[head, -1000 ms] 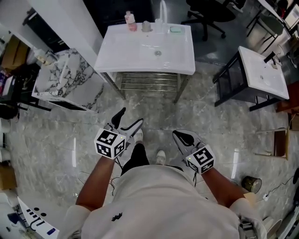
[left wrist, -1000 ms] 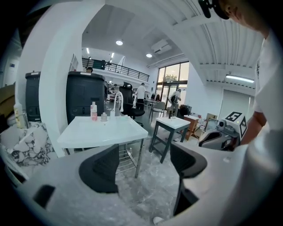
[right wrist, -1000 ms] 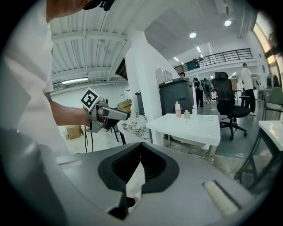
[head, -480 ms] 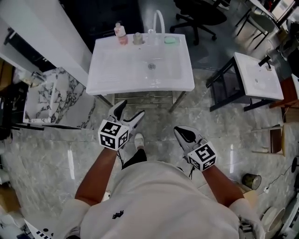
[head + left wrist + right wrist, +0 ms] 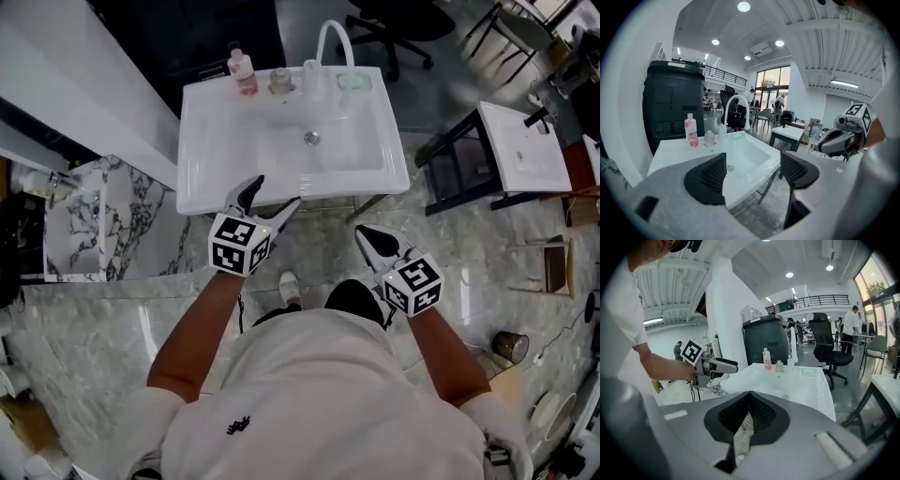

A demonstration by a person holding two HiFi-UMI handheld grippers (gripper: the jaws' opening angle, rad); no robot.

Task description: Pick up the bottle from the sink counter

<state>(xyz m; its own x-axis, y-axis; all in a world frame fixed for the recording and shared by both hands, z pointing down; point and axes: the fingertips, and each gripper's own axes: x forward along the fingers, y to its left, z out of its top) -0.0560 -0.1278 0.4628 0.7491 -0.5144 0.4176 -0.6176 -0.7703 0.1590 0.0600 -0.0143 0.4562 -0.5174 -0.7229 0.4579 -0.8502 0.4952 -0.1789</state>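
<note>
A pink and white bottle (image 5: 243,72) stands upright at the back left of the white sink counter (image 5: 211,164), also seen as the bottle (image 5: 690,131) and the bottle (image 5: 766,358). My left gripper (image 5: 268,195) is open over the counter's front edge, well short of the bottle, with nothing between its jaws (image 5: 752,171). My right gripper (image 5: 372,240) is shut and empty, just in front of the counter on the right (image 5: 749,414).
A small jar (image 5: 279,81), a curved white faucet (image 5: 332,42) and a green soap dish (image 5: 352,82) line the counter's back edge. A second white sink (image 5: 521,148) on a black stand sits right. A marble slab (image 5: 89,225) lies left. Office chairs stand behind.
I have stepped closer to the sink. Both grippers moved forward; the left one now reaches the counter's front edge. Neither gripper's jaws changed.
</note>
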